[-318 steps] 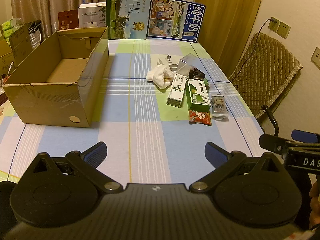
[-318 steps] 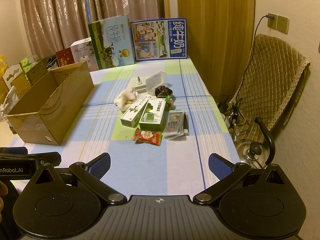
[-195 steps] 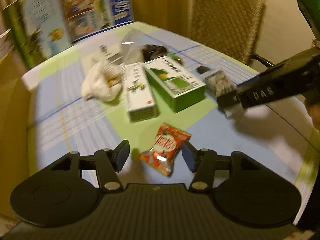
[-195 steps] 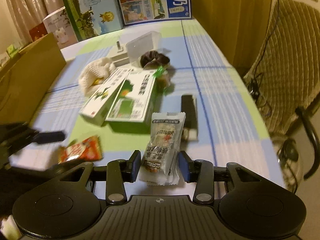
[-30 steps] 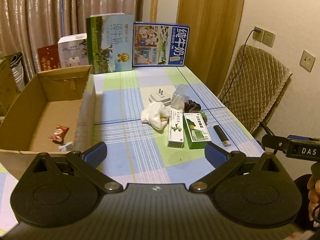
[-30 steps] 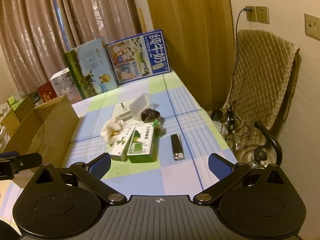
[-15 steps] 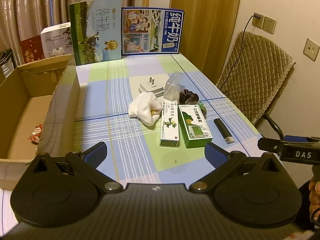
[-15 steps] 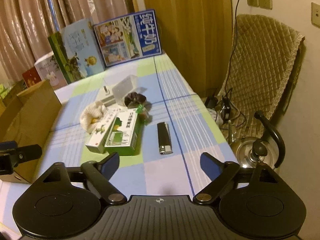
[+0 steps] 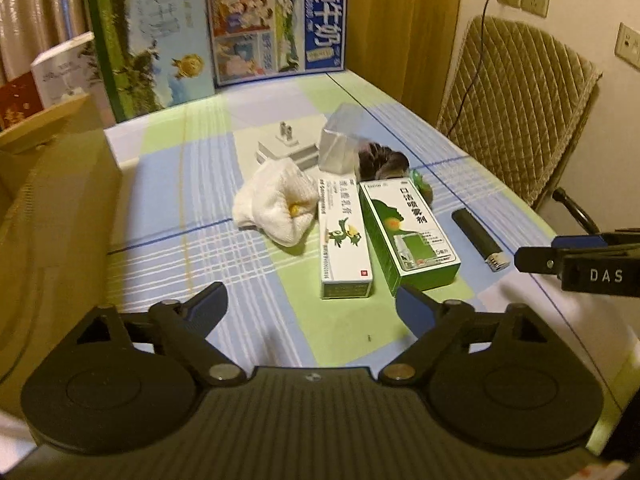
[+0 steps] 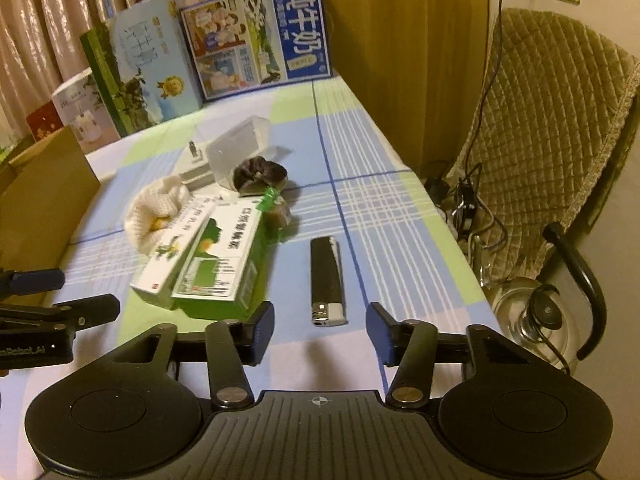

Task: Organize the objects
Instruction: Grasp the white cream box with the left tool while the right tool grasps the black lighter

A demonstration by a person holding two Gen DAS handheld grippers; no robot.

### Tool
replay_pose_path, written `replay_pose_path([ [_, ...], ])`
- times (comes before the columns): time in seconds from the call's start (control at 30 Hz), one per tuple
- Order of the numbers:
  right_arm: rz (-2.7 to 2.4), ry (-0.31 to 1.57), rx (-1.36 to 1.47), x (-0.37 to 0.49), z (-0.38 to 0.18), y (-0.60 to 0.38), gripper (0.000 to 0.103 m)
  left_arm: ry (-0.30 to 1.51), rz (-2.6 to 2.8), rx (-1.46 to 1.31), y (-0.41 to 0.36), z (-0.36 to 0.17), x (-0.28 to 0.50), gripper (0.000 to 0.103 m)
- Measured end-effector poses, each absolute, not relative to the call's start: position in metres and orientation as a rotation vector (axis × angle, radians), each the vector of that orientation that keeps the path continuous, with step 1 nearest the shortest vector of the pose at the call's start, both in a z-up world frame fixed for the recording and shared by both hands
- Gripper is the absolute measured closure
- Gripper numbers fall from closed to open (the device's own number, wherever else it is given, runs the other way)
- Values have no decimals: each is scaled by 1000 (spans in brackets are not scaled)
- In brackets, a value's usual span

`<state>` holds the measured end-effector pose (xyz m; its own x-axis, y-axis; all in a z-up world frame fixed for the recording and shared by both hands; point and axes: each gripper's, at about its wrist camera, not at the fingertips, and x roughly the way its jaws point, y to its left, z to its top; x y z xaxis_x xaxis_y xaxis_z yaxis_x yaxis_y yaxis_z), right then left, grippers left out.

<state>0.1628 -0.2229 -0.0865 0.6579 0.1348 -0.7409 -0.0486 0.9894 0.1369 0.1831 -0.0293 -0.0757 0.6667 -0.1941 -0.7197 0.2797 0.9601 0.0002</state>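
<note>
On the checked tablecloth a black lighter (image 10: pixel 326 276) lies just ahead of my right gripper (image 10: pixel 322 330), lined up with the gap. Its jaws are closing, with nothing between them. My left gripper (image 9: pixel 312 304) hovers low before a long white box (image 9: pixel 344 236), which lies beside a green box (image 9: pixel 404 228). Its jaws are closing a little and stay wide, and the pads touch nothing. A white cloth (image 9: pixel 276 200), a clear plastic case (image 9: pixel 340 144), a white plug (image 9: pixel 284 148) and a dark scrunchie (image 9: pixel 380 160) lie behind the boxes. The lighter (image 9: pixel 478 240) sits right of the green box.
A cardboard box (image 9: pixel 48 200) stands open at the left of the table. Tall milk cartons (image 9: pixel 276 28) line the table's far edge. A quilted chair (image 10: pixel 560 120) stands close on the right, with a kettle (image 10: pixel 532 320) and cables on the floor beside it.
Both grippers have come down and forward toward the objects. The right jaws have narrowed a lot, the left jaws slightly. The objects on the table have not moved.
</note>
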Motion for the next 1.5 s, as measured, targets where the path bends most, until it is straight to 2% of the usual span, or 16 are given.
replay_pose_path([
  [0.17,117,876,102,177,-101,-223,66,815,-302,125,-39,-94,200,22],
  [0.4,120,892,72,193,-112,-215,69,833,-328,149,-47,-115,223,36],
  [0.47,106,879,38,196,-113,-211,73,833,-338,150,-48,-117,227,40],
  [0.67,83,858,-30,199,-118,-203,84,839,-356,155,-50,-122,232,69],
  [0.87,100,885,-11,180,-115,-199,84,860,-340,141,-44,-119,212,70],
  [1.13,212,948,36,117,-105,-174,84,897,-258,85,-21,-114,137,70],
  [1.5,271,878,-80,99,-111,-144,83,900,-208,36,0,-109,102,66],
])
